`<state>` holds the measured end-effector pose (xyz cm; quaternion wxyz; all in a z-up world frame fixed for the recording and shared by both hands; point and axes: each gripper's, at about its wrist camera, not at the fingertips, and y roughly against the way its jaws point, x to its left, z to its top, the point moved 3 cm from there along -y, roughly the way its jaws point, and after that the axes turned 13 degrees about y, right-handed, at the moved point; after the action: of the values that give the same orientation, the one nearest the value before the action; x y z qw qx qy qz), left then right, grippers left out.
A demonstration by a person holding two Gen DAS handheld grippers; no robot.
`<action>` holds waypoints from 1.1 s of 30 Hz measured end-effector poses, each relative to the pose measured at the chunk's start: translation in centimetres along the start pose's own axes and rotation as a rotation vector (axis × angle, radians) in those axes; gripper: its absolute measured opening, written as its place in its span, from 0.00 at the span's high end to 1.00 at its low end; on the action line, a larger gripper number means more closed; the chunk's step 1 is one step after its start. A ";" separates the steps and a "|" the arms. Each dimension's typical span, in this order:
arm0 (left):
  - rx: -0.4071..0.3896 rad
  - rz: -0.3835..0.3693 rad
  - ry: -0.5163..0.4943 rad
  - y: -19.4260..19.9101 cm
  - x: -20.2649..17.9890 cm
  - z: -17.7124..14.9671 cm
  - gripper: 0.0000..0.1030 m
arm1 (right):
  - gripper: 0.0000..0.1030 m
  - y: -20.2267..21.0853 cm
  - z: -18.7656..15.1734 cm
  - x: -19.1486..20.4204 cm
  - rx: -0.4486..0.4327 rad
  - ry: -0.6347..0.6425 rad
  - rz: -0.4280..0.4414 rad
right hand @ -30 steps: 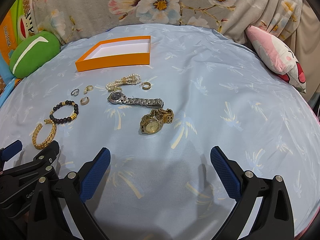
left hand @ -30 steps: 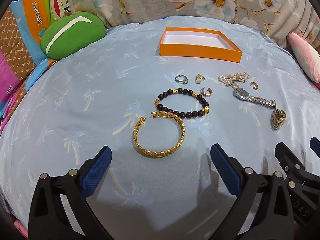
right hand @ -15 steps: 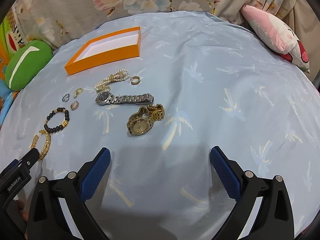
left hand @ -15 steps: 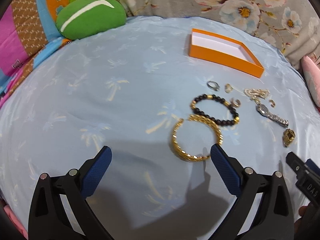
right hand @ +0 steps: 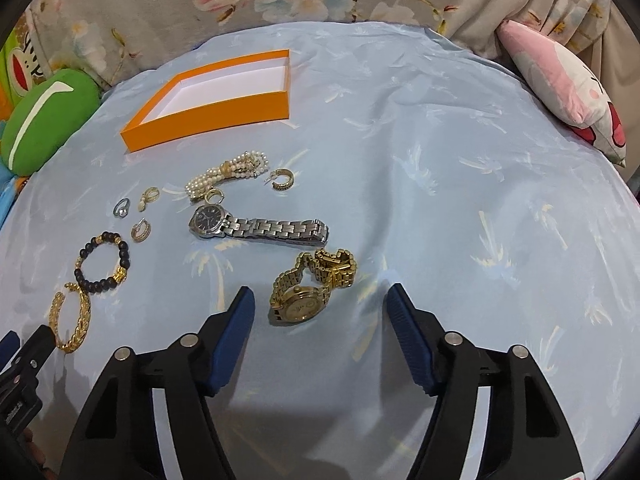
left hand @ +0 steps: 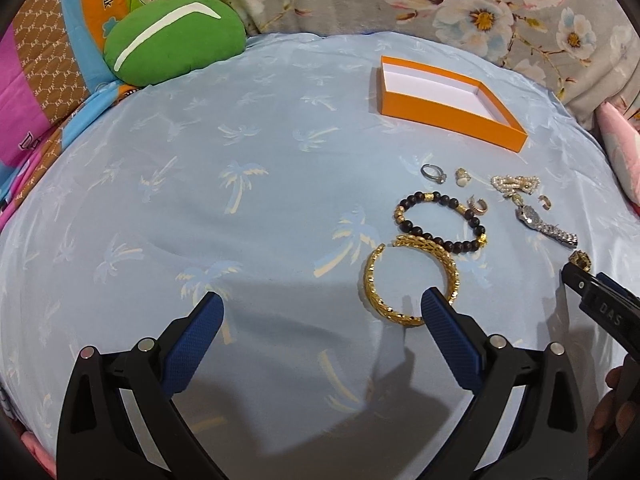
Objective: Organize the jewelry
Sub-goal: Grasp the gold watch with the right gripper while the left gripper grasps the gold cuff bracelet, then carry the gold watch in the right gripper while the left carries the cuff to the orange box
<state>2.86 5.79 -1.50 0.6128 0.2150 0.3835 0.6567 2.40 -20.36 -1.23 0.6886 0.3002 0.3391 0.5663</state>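
Several pieces of jewelry are spread on a light blue sheet printed with pale palm trees (right hand: 440,128), all of them on the near side of a shallow orange cardboard box with a white inside (right hand: 224,108), which is seen empty. Just in front of the box lie a bunched white pearl bracelet (right hand: 228,174) and a small gold hoop earring (right hand: 283,180). Nearer than these a silver steel watch with a dark dial (right hand: 256,226) is laid out flat, and nearer again a gold metal watch with a folded link band (right hand: 312,284) rests on the sheet. To the left of the pearls, still in front of the box, are a small silver ring (right hand: 122,208), a gold ring with a pale stone (right hand: 149,197) and a second gold hoop (right hand: 141,231). Farther from the box a bracelet of black beads with gold spacers (left hand: 440,222) is found, with an open gold bangle of braided pattern (left hand: 412,280) touching its near edge.

The right gripper (right hand: 320,316) is held over the gold watch; its jaws have just been closing, yet they stand apart with the watch case between the blue pads (right hand: 236,320) and no contact seen. The left gripper (left hand: 320,320) is spread wide, its right pad over the bangle's near rim, nothing gripped.

Beyond the box, a green plush cushion (left hand: 172,40) and a pink plush cushion (right hand: 560,88) are seen.
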 end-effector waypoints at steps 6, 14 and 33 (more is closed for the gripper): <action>0.030 -0.031 -0.017 0.1 -1.6 -0.4 0.06 | 0.67 0.2 0.0 -0.9 -0.007 0.004 0.005; 0.070 -0.011 -0.057 -1.5 -3.8 -0.9 0.06 | 0.87 0.3 -0.2 -1.6 -0.010 0.007 0.036; 0.024 -0.012 -0.086 -1.2 -3.4 -0.4 0.46 | 0.87 0.5 -0.8 -1.9 -0.049 0.010 0.068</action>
<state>3.82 2.37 -2.02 0.6299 0.2479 0.3657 0.6387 1.21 -22.07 -1.08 0.6745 0.2916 0.3181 0.5991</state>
